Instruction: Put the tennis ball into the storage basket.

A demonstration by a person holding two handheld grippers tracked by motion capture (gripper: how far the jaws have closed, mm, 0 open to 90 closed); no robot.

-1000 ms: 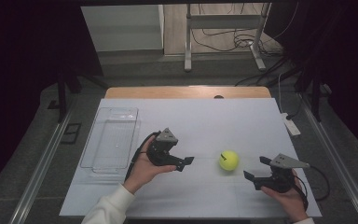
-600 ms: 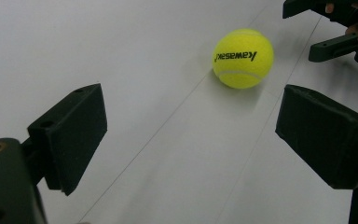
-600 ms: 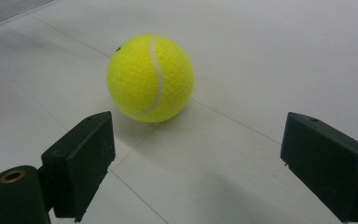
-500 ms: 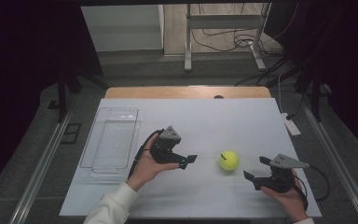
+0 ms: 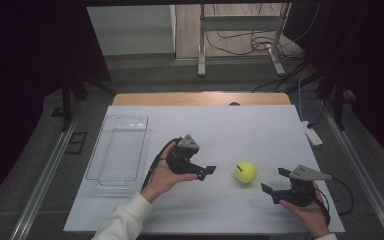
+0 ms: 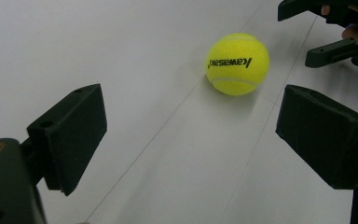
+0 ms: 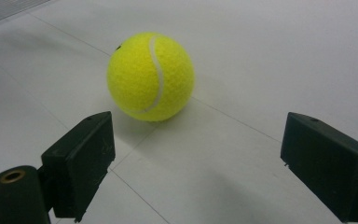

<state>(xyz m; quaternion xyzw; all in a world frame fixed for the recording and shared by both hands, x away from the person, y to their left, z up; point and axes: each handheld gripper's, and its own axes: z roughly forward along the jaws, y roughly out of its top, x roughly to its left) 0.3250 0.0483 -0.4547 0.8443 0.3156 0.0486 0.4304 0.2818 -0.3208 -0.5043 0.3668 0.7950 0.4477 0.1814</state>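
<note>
A yellow tennis ball (image 5: 245, 171) rests on the white table sheet (image 5: 230, 125), between the two grippers. My left gripper (image 5: 206, 173) is held just left of the ball, open and pointing at it, a short gap away. In the left gripper view the ball (image 6: 237, 64) lies ahead of the wide-open left gripper (image 6: 193, 126), with black lettering on it. My right gripper (image 5: 274, 181) sits right of the ball, open and empty. The right gripper view has the ball (image 7: 150, 76) close ahead and slightly left of my right gripper (image 7: 200, 163).
A clear plastic tray (image 5: 94, 155) lies on the left part of the sheet, with nothing in it. A white power strip (image 5: 312, 134) lies off the right edge. Beyond the sheet runs the wooden table edge (image 5: 200, 98), with metal stand legs and cables behind.
My left gripper has moved a little to the right, closer to the ball. The ball and the right gripper have stayed where they were.
</note>
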